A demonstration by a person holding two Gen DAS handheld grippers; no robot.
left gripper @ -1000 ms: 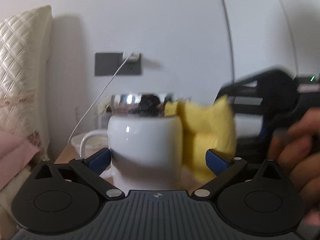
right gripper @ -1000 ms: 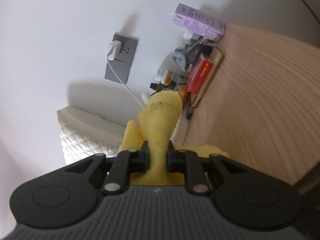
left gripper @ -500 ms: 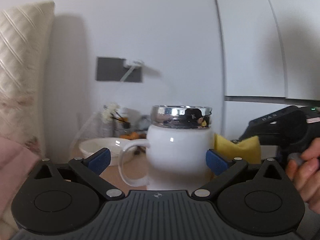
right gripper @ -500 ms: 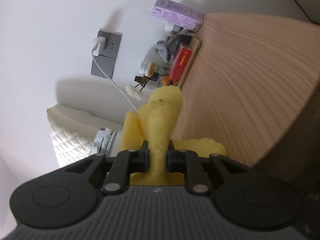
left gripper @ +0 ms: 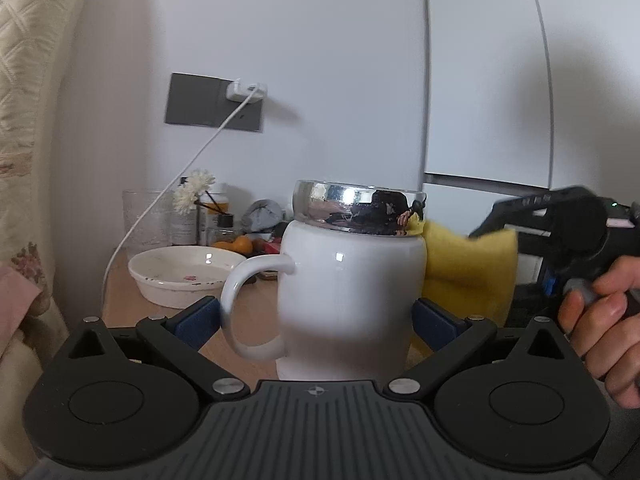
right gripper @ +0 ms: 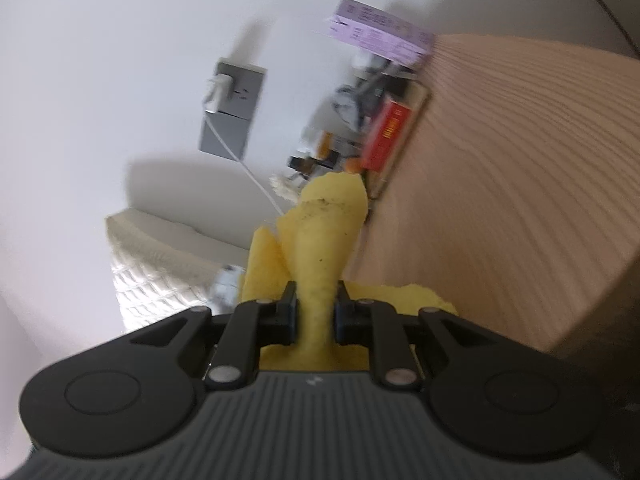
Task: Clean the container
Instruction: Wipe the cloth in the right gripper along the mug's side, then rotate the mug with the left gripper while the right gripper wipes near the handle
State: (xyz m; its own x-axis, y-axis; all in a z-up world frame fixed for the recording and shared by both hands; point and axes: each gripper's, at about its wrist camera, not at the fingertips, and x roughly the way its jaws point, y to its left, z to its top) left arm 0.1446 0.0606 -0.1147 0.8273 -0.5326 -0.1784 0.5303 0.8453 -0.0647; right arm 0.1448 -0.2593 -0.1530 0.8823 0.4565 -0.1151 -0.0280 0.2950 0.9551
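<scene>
A white mug (left gripper: 352, 300) with a shiny metal rim and a handle on its left stands upright between the jaws of my left gripper (left gripper: 316, 320). The blue pads sit wide on either side; the left pad (left gripper: 196, 320) is beside the handle, and contact is unclear. My right gripper (right gripper: 316, 312) is shut on a yellow sponge cloth (right gripper: 324, 248). In the left wrist view the cloth (left gripper: 468, 276) presses against the mug's right side, with the right gripper (left gripper: 560, 232) and a hand behind it.
A wooden table (left gripper: 120, 300) carries a white dish (left gripper: 184, 276), a glass (left gripper: 144, 220), white flowers (left gripper: 196, 192), oranges and clutter at the back. A wall socket with a white cable (left gripper: 216, 100) hangs above. A quilted cushion (left gripper: 28, 120) is at left. A purple box (right gripper: 380, 32) and red box (right gripper: 392, 136) lie on the table.
The mug has come closer and turned, its handle now at the left in front. The right gripper with the yellow cloth has shifted along the mug's right side.
</scene>
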